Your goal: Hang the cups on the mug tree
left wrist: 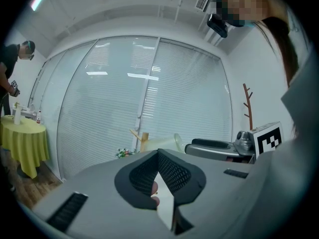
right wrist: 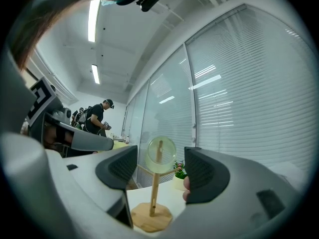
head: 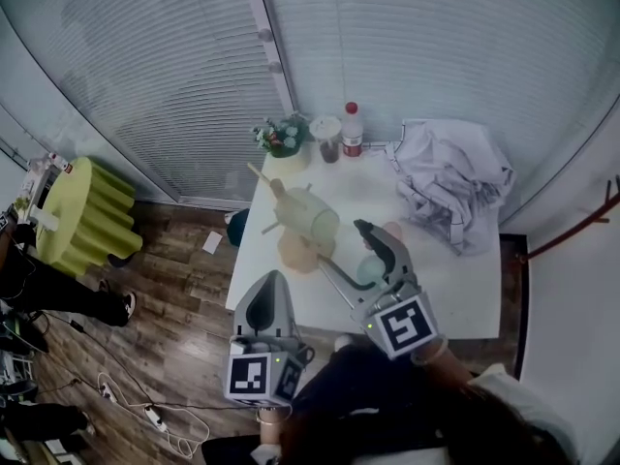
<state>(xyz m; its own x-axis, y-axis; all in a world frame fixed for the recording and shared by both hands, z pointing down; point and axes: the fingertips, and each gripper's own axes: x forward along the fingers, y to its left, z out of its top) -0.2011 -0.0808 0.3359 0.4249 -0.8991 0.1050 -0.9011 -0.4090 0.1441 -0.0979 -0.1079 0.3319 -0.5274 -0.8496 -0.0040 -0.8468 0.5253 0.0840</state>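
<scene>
L gripper (left wrist: 158, 154) fingers shut tip to tip, empty. R gripper (right wrist: 160, 158) fingers wide open, holding nothing; green cup (right wrist: 161, 152) on mug tree (right wrist: 153, 198) shows beyond, between them.

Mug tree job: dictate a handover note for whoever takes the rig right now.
Left tongs: shut, empty, held off the table's near edge.
Right tongs: open, empty, pointed at the mug tree.
Done: one clear cup hangs on the tree.
Left: what look like a pale green cup and a peach cup sit on the table by the right tongs; hang them.
</scene>
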